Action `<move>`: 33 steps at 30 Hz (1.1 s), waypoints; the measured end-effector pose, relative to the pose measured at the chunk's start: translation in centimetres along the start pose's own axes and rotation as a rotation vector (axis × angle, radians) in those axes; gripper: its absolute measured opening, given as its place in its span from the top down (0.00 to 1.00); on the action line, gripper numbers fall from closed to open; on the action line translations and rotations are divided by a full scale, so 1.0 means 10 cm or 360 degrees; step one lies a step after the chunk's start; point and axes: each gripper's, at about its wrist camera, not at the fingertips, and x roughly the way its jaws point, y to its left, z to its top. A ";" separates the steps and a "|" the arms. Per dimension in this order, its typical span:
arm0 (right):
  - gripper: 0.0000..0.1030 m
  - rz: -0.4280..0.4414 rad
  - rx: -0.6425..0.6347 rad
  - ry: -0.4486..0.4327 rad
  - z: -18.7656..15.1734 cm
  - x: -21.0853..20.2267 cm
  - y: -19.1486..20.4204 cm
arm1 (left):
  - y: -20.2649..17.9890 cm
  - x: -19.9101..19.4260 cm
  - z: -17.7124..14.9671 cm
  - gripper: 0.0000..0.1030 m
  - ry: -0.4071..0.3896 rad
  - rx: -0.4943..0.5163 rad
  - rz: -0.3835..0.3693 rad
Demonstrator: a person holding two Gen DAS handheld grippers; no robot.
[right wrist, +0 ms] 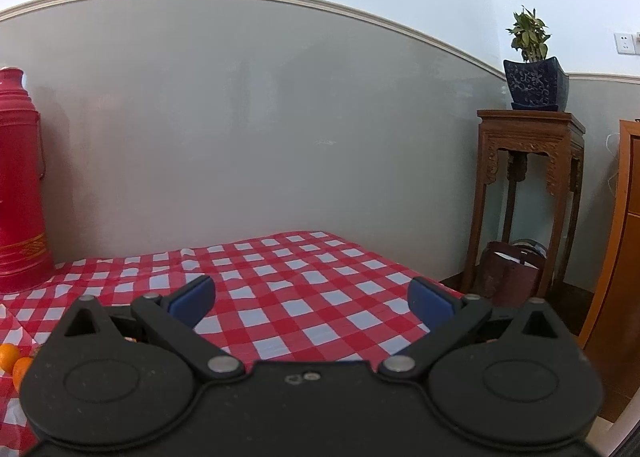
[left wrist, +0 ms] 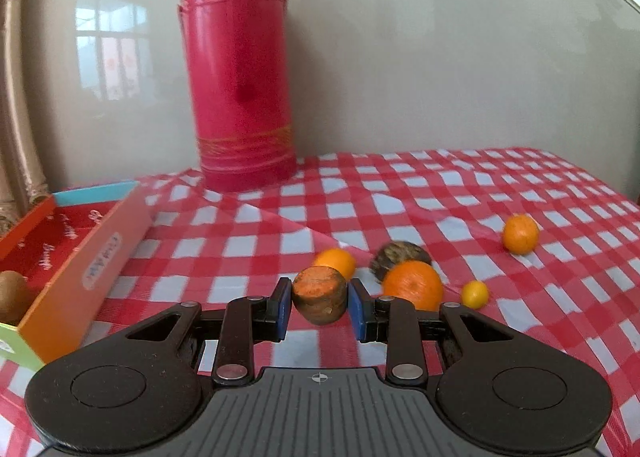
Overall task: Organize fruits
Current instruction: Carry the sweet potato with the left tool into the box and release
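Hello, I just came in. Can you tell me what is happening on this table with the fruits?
A person is sorting fruit with two hand-held grippers. The left gripper is shut on a brown, orange-topped piece above the checked tablecloth. Three oranges, a small yellow fruit and a dark round one lie loose on the cloth. A colourful box at the left holds a kiwi. The right gripper is open and empty. A red thermos stands behind.

Table under a red-and-white checked cloth. Resting on it: red thermos at upper centre, open colourful box at left, three oranges, a small yellow fruit and a dark brownish fruit at centre right.
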 end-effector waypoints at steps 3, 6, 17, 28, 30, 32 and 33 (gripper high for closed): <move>0.06 0.0015 -0.0016 0.0000 0.00 -0.01 0.06 | 0.10 -0.03 0.02 0.70 -0.0012 -0.0031 0.0035; 0.06 0.0028 -0.0034 -0.0008 0.00 -0.02 0.13 | 0.21 -0.05 0.03 0.70 -0.0018 -0.0062 0.0064; 0.06 0.0122 -0.0114 -0.0023 -0.02 -0.10 0.43 | 0.69 -0.20 0.06 0.70 -0.0101 -0.0193 0.0232; 0.06 0.0204 -0.0184 -0.0022 -0.05 -0.15 0.69 | 1.45 -0.18 0.11 0.70 -0.0083 -0.0423 0.0528; 0.06 0.0218 -0.0190 -0.0020 -0.06 -0.16 0.72 | 1.57 -0.14 0.10 0.70 -0.0048 -0.0450 0.0571; 0.06 0.0234 -0.0195 -0.0017 -0.06 -0.17 0.77 | 1.69 -0.07 0.09 0.70 -0.0007 -0.0493 0.0607; 0.06 0.0241 -0.0198 -0.0019 -0.06 -0.18 0.79 | 1.74 -0.05 0.08 0.70 0.0013 -0.0503 0.0634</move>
